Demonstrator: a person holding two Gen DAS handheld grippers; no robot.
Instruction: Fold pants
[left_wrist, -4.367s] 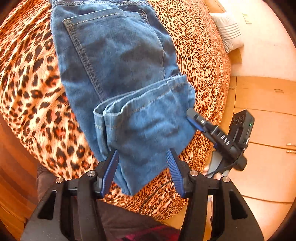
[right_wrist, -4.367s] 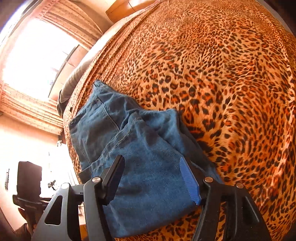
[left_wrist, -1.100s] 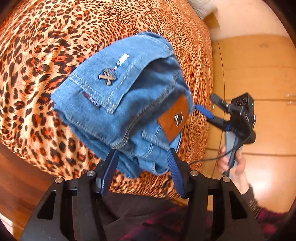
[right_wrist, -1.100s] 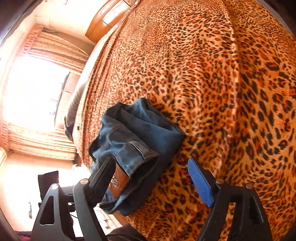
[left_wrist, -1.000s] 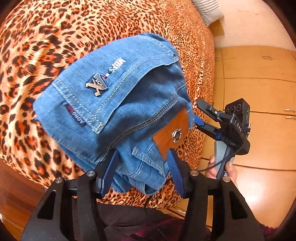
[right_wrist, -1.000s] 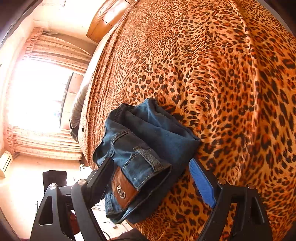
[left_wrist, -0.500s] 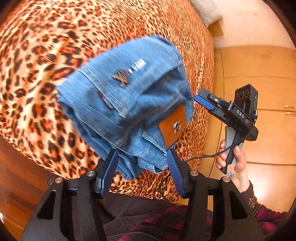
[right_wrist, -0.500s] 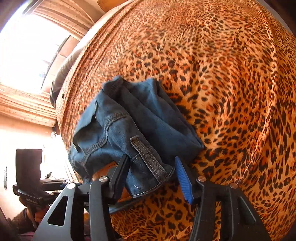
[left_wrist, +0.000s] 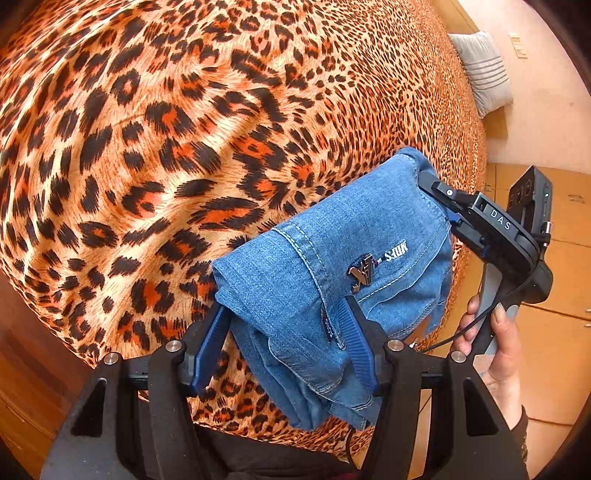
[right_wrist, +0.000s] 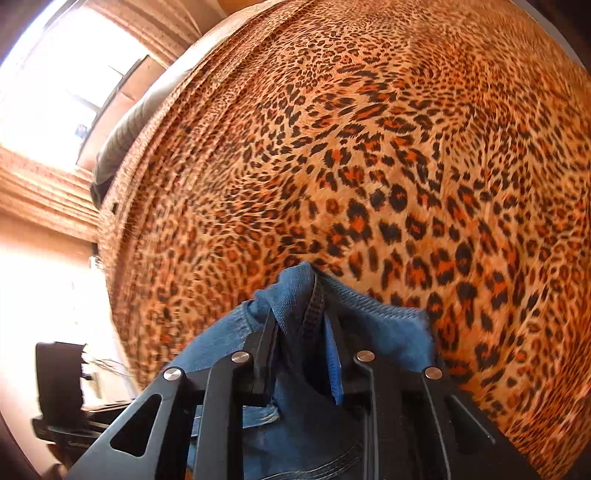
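Observation:
The blue jeans (left_wrist: 325, 280) are folded into a thick bundle near the front edge of the leopard-print bed (left_wrist: 147, 147). My left gripper (left_wrist: 284, 314) has its jaws around the bundle's near end, both pads against the denim. My right gripper (left_wrist: 432, 184) comes in from the right and clamps the bundle's far corner. In the right wrist view the right gripper (right_wrist: 301, 321) is shut on a bunched fold of the jeans (right_wrist: 373, 325), which fills the lower frame.
A grey striped pillow (left_wrist: 484, 70) lies at the bed's far right corner. Wooden cabinet fronts (left_wrist: 565, 332) stand to the right of the bed. A bright window (right_wrist: 74, 81) and curtains are beyond the bed's far side.
The right gripper has closed onto the bundle's far corner. The left gripper has narrowed onto the near end. The bundle has shifted right and turned, hiding the leather patch.

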